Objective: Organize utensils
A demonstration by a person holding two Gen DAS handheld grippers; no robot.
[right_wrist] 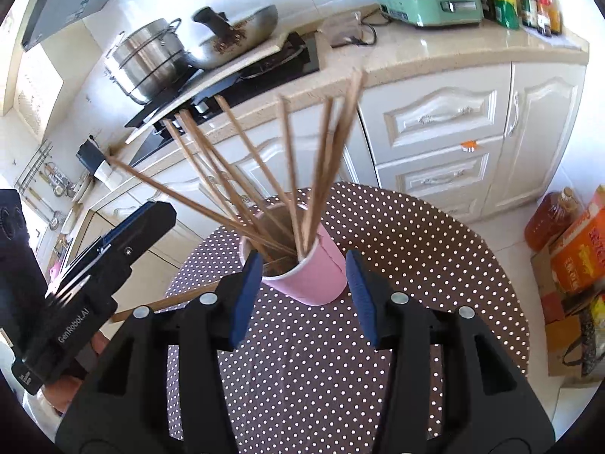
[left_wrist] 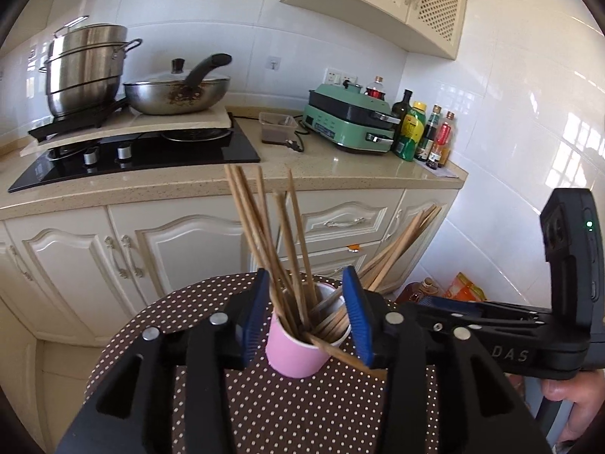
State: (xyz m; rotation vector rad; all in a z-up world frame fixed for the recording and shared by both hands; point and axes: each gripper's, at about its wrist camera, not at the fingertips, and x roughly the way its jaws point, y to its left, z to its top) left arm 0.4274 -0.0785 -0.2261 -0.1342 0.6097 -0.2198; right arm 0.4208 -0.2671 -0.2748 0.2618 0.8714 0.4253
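A pink paper cup stands on a round brown polka-dot table, holding several wooden chopsticks that fan out of it. One chopstick lies across the cup's rim toward the right. My left gripper is open, its blue pads on either side of the cup. In the right wrist view the same cup with the chopsticks sits between my right gripper's open fingers. A chopstick lies on the table at the left. The other gripper's body shows in each view.
Behind the table runs a kitchen counter with a black hob, a steel pot, a pan, a green grill and several bottles. Boxes and an oil bottle stand on the floor at the right.
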